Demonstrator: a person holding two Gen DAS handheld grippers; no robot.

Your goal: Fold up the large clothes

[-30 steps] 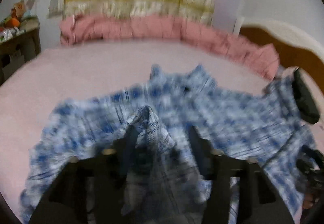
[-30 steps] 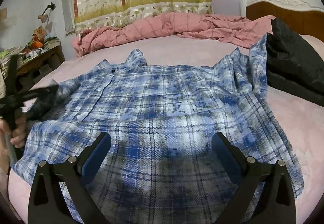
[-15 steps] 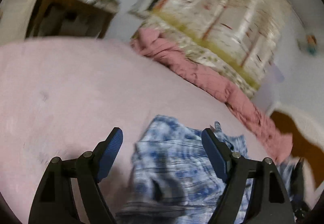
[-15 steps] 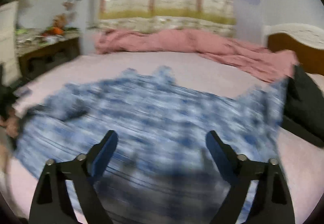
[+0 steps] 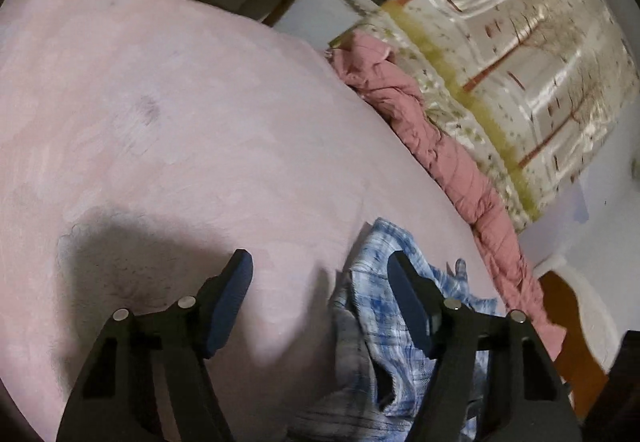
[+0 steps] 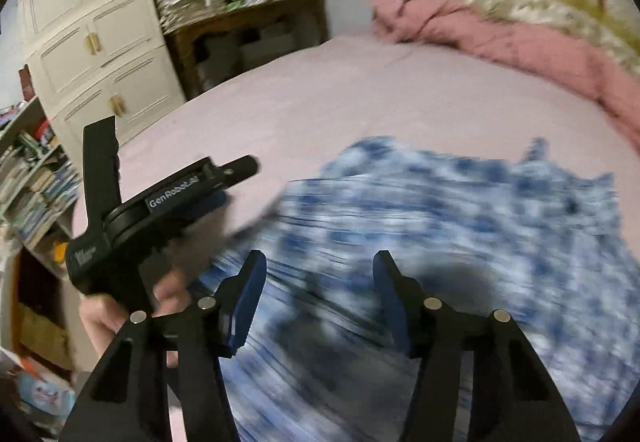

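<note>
Early days, I'd say: plaid shirt (image 6: 460, 242) spread flat mid-bed, collar toward pink quilt (image 6: 500, 30) at far edge, one side bunched, no neat fold visible. Left gripper (image 5: 320, 274) jaws apart, empty, over bedsheet (image 5: 180, 122). Right gripper (image 6: 318, 274) just been closing, nothing pinched. Most folding left.
</note>
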